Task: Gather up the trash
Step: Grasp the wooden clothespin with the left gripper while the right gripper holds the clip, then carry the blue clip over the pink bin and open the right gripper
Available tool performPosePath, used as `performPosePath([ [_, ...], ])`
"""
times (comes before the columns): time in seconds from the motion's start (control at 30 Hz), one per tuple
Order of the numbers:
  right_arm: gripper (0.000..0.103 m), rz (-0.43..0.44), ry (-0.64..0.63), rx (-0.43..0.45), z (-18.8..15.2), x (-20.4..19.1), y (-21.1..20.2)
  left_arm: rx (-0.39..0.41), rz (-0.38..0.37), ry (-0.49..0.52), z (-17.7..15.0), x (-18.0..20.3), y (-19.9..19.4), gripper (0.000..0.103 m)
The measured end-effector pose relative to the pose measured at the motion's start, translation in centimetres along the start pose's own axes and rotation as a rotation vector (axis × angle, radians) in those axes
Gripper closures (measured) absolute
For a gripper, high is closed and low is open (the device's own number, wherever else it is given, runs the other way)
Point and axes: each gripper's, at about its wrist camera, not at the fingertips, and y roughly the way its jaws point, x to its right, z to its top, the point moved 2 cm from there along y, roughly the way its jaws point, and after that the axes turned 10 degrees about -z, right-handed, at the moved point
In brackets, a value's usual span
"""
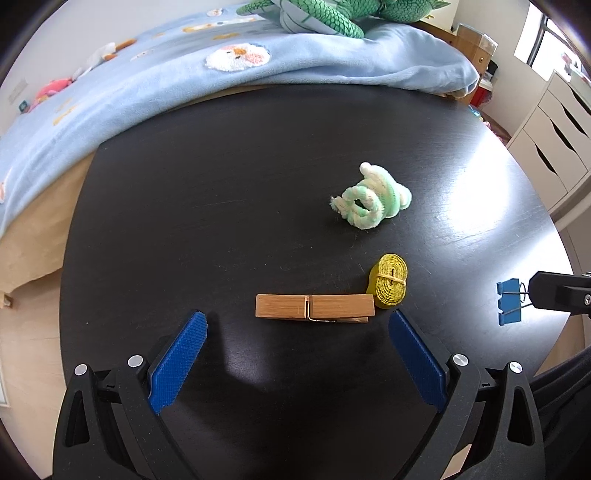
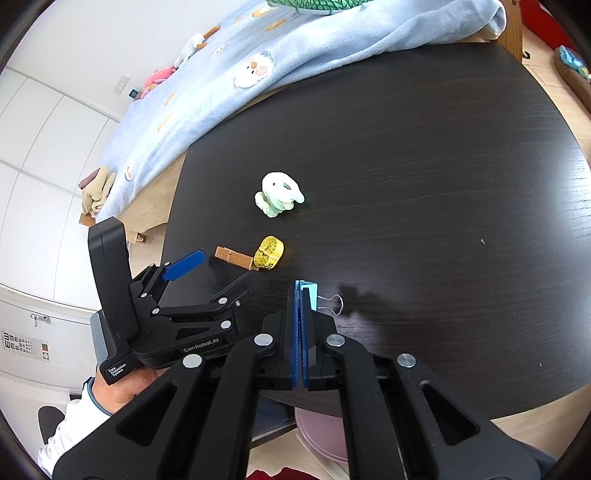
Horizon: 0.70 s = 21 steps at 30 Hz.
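Note:
A wooden clothespin (image 1: 314,308) lies flat on the black round table (image 1: 221,184). My left gripper (image 1: 298,321) stands open just above it, blue fingers (image 1: 177,365) spread to either side of the pin. A yellow rolled tape measure (image 1: 388,282) touches the pin's right end. Farther back sits a coiled green-and-white pipe cleaner (image 1: 369,201). My right gripper (image 2: 301,295) is shut on a blue binder clip (image 2: 308,291) near the table's front edge. In the right wrist view the left gripper (image 2: 225,266) hovers by the clothespin (image 2: 236,258), with the tape measure (image 2: 269,256) and pipe cleaner (image 2: 279,197) beyond.
A bed with a light blue blanket (image 1: 184,85) and a green plush toy (image 1: 325,14) borders the table's far side. White drawers (image 1: 554,140) stand at the right. A pink round container (image 2: 321,432) sits under the table's near edge. A person's hand (image 2: 122,391) holds the left gripper.

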Motion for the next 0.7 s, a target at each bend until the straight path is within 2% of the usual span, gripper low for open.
performPosePath([
  [0.03,0.102,0.0,-0.001,-0.001,0.0,0.0,0.0,-0.001,-0.002,-0.004,-0.1,-0.1,0.0,0.012],
  [0.1,0.102,0.0,-0.002,-0.002,0.0,0.0,0.1,0.008,0.023,0.009,0.0,0.0,-0.1,0.027],
  [0.13,0.102,0.001,-0.002,-0.002,0.0,0.0,0.2,0.008,0.024,0.01,0.2,0.2,-0.1,0.03],
  [0.2,0.102,0.001,-0.002,-0.003,0.0,0.0,0.2,0.009,0.026,0.009,0.3,0.3,-0.4,0.043],
  [0.47,0.102,-0.001,-0.01,-0.004,-0.2,-0.1,0.3,0.001,0.018,0.021,0.3,0.8,-0.4,0.044],
  [0.7,0.102,-0.007,-0.024,-0.001,-0.3,-0.4,0.1,0.037,0.009,0.032,0.2,1.6,-2.4,0.044],
])
